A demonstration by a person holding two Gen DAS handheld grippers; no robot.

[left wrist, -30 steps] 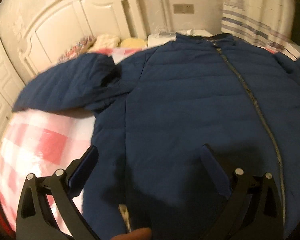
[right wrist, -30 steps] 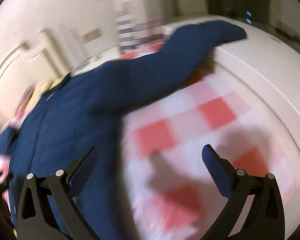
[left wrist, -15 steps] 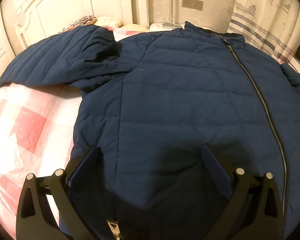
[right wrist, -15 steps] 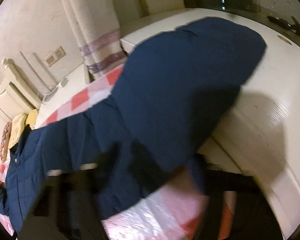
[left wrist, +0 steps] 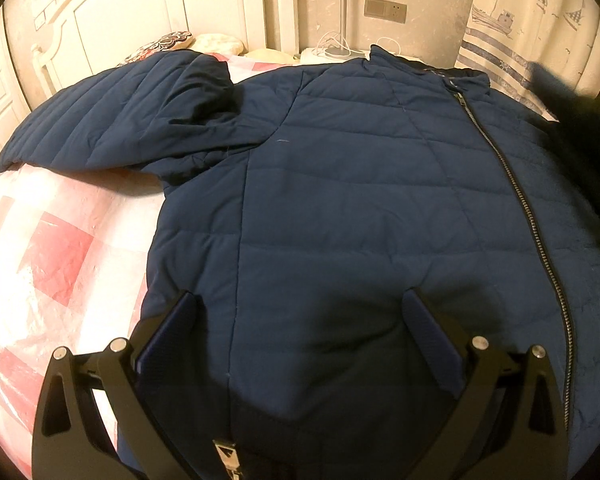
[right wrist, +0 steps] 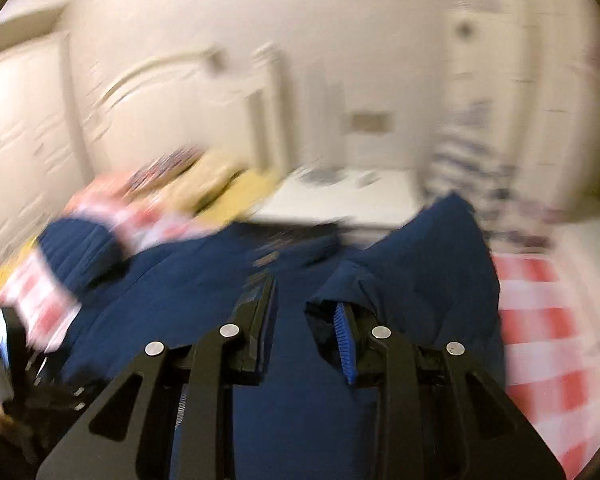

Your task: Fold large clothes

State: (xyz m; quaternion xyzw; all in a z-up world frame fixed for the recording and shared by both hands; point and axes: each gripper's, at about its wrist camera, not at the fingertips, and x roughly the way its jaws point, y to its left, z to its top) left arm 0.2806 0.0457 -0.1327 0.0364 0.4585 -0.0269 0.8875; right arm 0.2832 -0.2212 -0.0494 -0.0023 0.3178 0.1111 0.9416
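A navy quilted jacket (left wrist: 360,184) lies front up on a bed, zipper (left wrist: 516,184) closed, its left sleeve (left wrist: 112,124) spread out to the left. My left gripper (left wrist: 300,312) is open, hovering over the jacket's lower front, holding nothing. In the blurred right wrist view my right gripper (right wrist: 306,304) has its jaws partly closed above the jacket (right wrist: 300,392); a raised fold of navy sleeve (right wrist: 420,264) sits against its right finger (right wrist: 344,332). Whether it is gripped is unclear.
The bed has a red-and-white checked cover (left wrist: 48,256). A white headboard (left wrist: 140,20), pillows (left wrist: 216,42), a nightstand with cables (left wrist: 332,50) and a striped curtain (left wrist: 520,28) are behind. A dark blurred shape (left wrist: 580,120) is at the right edge.
The right gripper swung from the outstretched right sleeve towards the jacket body and its jaws narrowed, with sleeve fabric now beside them. The left gripper stayed open and shifted slightly over the lower front.
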